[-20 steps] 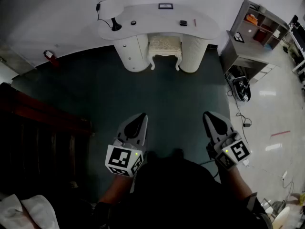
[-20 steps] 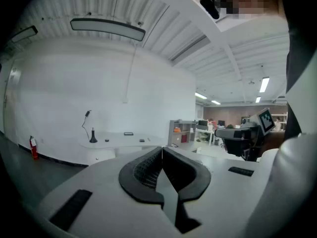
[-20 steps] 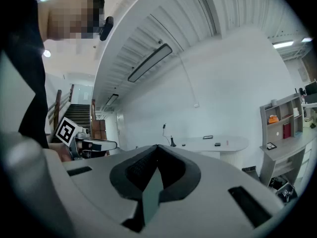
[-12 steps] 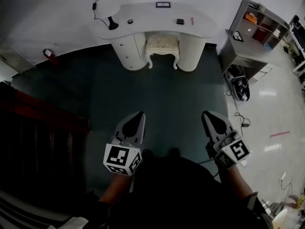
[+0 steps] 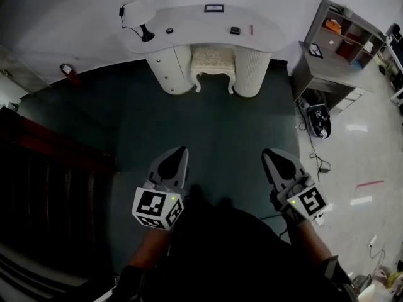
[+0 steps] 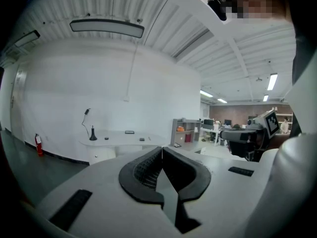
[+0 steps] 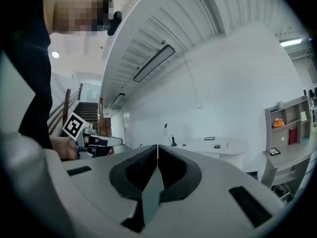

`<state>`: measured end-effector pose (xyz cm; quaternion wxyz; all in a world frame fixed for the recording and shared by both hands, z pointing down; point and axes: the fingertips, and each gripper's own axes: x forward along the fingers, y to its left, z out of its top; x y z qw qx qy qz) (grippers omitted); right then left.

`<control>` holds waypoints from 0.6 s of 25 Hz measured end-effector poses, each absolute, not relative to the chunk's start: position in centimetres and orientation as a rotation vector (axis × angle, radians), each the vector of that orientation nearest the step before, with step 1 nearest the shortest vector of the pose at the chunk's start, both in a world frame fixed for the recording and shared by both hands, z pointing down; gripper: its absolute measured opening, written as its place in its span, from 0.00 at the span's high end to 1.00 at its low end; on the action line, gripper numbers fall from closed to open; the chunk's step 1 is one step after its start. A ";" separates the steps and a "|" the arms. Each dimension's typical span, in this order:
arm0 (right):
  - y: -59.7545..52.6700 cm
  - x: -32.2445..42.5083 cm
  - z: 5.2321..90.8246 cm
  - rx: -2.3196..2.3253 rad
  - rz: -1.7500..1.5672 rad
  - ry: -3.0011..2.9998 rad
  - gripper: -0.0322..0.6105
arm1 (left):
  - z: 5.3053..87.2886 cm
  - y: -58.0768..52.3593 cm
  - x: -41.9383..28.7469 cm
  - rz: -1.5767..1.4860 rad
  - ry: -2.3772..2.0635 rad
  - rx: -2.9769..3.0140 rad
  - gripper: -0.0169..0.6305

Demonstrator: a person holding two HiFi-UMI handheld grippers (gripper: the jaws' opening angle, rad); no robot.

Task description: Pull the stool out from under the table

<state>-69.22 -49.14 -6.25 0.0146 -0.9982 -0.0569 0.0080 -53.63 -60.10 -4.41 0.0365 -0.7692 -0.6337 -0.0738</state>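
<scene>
Stool (image 5: 213, 59) — one — tucked under one table (image 5: 189, 25); two tongs — left tongs (image 5: 181, 151), right tongs (image 5: 266, 153) — closed, empty.

Table (image 5: 201, 22): one. Pedestals (image 5: 170, 71) under it: two.
Stool (image 5: 213, 60): one.
Grippers: two, left gripper (image 5: 179, 152) and right gripper (image 5: 269, 155).
Marker cubes (image 5: 155, 207): two, one per gripper.
Lamp (image 5: 146, 34): one.
Small items (image 5: 235, 30) on tabletop besides lamp: four.
Shelf unit (image 5: 340, 39): one.
Fire extinguisher (image 5: 68, 73): one.
</scene>
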 end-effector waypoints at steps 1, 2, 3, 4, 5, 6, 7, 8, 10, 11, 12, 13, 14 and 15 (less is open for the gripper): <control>-49.0 -69.1 -6.2 -3.100 0.028 -0.172 0.92 | -4.3 -59.9 -53.5 -0.229 -1.942 -2.362 0.95; -48.8 -69.0 -6.0 -3.094 0.029 -0.166 0.92 | -4.2 -59.7 -53.3 -0.233 -1.940 -2.364 0.95; -48.5 -68.9 -5.9 -3.087 0.028 -0.160 0.92 | -4.1 -59.4 -53.1 -0.236 -1.940 -2.365 0.95; -48.2 -68.7 -5.8 -3.080 0.026 -0.155 0.92 | -4.0 -59.0 -53.0 -0.240 -1.942 -2.365 0.95; -47.9 -68.6 -5.7 -3.074 0.023 -0.151 0.92 | -3.9 -58.5 -52.8 -0.245 -1.944 -2.363 0.95; -47.5 -68.4 -5.6 -3.069 0.020 -0.152 0.92 | -3.8 -58.0 -52.6 -0.249 -1.947 -2.360 0.95; -47.0 -68.2 -5.5 -3.063 0.018 -0.159 0.92 | -3.7 -57.4 -52.3 -0.253 -1.949 -2.358 0.95; -46.4 -67.9 -5.3 -3.058 0.016 -0.170 0.92 | -3.5 -56.9 -51.9 -0.257 -1.953 -2.357 0.95; -45.2 -67.0 -4.8 -3.044 0.009 -0.194 0.92 | -3.1 -55.8 -50.7 -0.260 -1.960 -2.357 0.95; -44.5 -66.4 -4.6 -3.033 0.004 -0.201 0.92 | -3.1 -55.1 -50.0 -0.260 -1.962 -2.356 0.95; -43.7 -65.6 -4.5 -3.020 -0.002 -0.204 0.92 | -3.1 -54.4 -49.1 -0.260 -1.962 -2.355 0.95; -42.8 -64.7 -4.5 -3.007 -0.007 -0.206 0.92 | -3.2 -53.6 -48.1 -0.261 -1.963 -2.353 0.95; -41.9 -63.6 -4.5 -2.997 -0.012 -0.206 0.92 | -3.2 -52.7 -47.0 -0.265 -1.963 -2.353 0.95; -41.0 -62.5 -4.5 -2.989 -0.019 -0.206 0.92 | -3.2 -51.9 -45.8 -0.272 -1.964 -2.353 0.95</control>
